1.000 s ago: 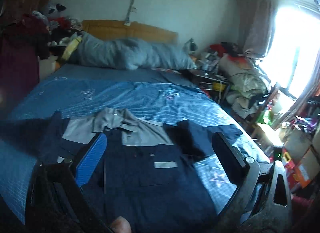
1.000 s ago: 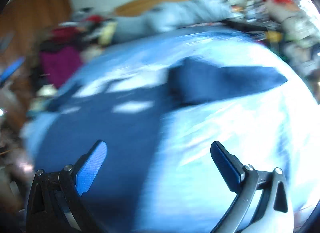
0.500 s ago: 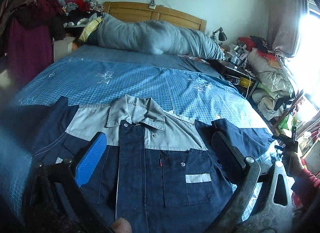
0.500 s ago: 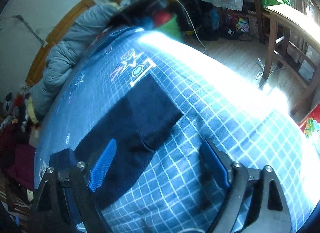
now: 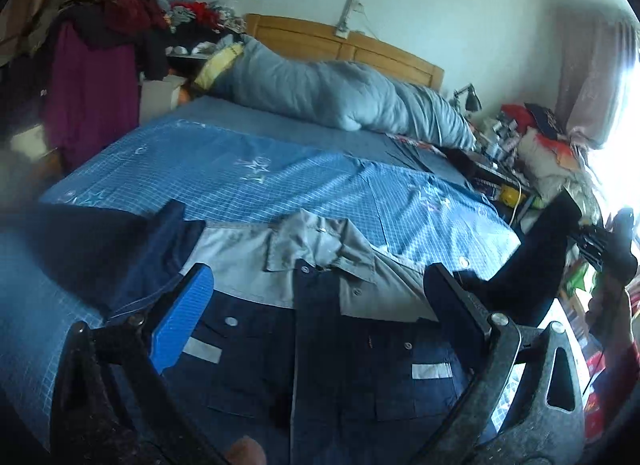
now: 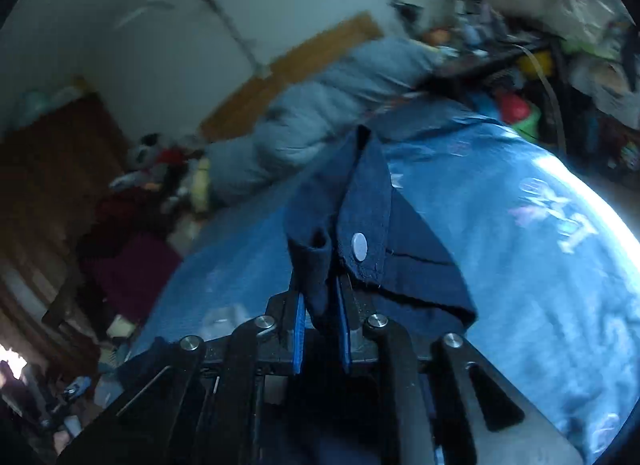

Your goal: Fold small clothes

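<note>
The left gripper (image 5: 320,325) stands with its jaws spread wide and holds nothing. Directly under and ahead of it lies the jacket (image 5: 332,345), flat on the bed (image 5: 280,181) with its front side up. The dark blue body of the jacket fills the space between the two fingers, and the grey collar (image 5: 316,241) lies just beyond the fingertips, near the middle of the gap. The blue pad of the left finger (image 5: 184,321) hangs above the chest pocket on that side, and the dark right finger above the other pocket with its light stripe. Whether the fingers touch the cloth cannot be told from this view.

The right gripper (image 6: 322,305) has just been closing its jaws, and they now pinch the sleeve cuff (image 6: 352,225) of the same jacket. The cloth is pressed between the two blue pads and rises out in front of the fingertips, with a round white snap button (image 6: 359,245) on the cuff just ahead of the jaws. The rest of the sleeve (image 6: 420,277) runs down to the right of the gripper toward the blue sheet. In the left wrist view the sleeve is stretched up from the jacket's shoulder to the far right, where the right gripper holds its end above the edge of the bed. A grey quilt (image 5: 340,93) lies far beyond both grippers, at the wooden headboard (image 5: 344,45).
</note>
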### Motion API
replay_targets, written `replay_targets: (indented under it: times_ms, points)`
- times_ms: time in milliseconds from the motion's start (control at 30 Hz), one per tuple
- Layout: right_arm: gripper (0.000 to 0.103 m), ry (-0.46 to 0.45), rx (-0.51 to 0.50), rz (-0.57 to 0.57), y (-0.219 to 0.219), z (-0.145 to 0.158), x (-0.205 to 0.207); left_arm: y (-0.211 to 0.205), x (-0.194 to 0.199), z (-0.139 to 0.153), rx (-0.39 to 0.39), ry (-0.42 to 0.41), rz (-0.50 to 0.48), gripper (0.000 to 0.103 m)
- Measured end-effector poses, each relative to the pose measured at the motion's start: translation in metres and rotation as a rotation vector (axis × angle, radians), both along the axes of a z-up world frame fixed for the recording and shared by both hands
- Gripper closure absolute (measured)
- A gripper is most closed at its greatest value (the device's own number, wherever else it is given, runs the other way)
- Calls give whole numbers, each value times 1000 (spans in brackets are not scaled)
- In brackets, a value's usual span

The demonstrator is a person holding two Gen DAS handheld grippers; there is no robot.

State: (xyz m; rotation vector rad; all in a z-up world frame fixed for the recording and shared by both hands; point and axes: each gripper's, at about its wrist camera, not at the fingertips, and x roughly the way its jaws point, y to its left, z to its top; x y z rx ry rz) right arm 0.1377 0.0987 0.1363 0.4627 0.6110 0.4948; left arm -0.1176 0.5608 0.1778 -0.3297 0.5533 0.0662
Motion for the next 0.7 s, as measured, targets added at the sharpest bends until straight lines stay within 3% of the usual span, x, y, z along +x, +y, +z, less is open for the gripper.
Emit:
replay_targets:
  times_ms: [67,133,267,367,500,600,700]
  points:
    - [85,-55,23,137,90,25,-5,14,-8,3,-21,-14,22,0]
    - [85,-74,38,256,176,30,-7,27,-16,6,-19,-21,41,0]
    - [81,29,50,436,320,-14,-9,50,-23,4,3,-3,76,0]
    - [77,121,-18,522,382,-53,-25,65,-23,-7,17,32,96,0]
    - [69,119,-34,516,359,-72,-61,78,-15,-30,-7,86,88,0]
    - [52,97,-115,402,294,-88,-96,76,0,-56,-35,144,46,0]
    - [50,159,-184,255,218,-111,-110,72,16,-88,-95,234,-11,0]
